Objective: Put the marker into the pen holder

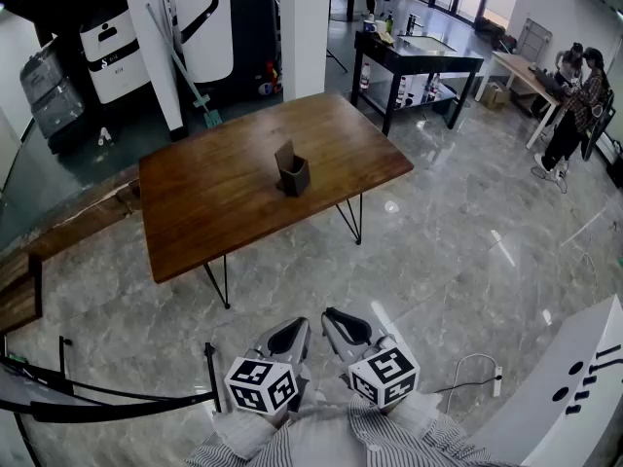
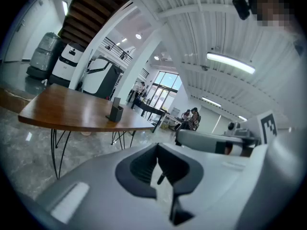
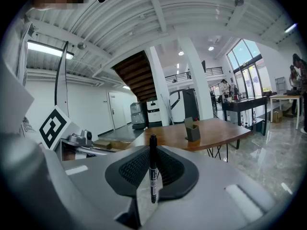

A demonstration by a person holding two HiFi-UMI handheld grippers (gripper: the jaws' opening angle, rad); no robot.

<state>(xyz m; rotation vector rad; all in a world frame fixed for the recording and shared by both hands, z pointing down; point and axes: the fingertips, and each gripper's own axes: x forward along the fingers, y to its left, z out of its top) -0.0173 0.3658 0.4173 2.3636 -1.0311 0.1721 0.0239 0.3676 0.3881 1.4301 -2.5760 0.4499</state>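
Observation:
A dark pen holder (image 1: 292,171) stands upright near the middle of the brown wooden table (image 1: 214,212), far ahead of both grippers. It also shows small in the left gripper view (image 2: 115,112) and the right gripper view (image 3: 193,131). My right gripper (image 3: 152,176) is shut on a black marker (image 3: 153,169), which stands upright between the pads. My left gripper (image 2: 160,169) is shut with nothing in it. In the head view both grippers, left (image 1: 289,341) and right (image 1: 343,329), sit side by side close to my body over the floor.
Marble floor lies between me and the table. A black work table (image 1: 419,56) stands at the back right, with people (image 1: 576,95) beyond it. White machines (image 1: 117,56) and a pillar (image 1: 304,27) stand behind the table. A white panel (image 1: 574,387) and a power strip (image 1: 497,377) are at my right.

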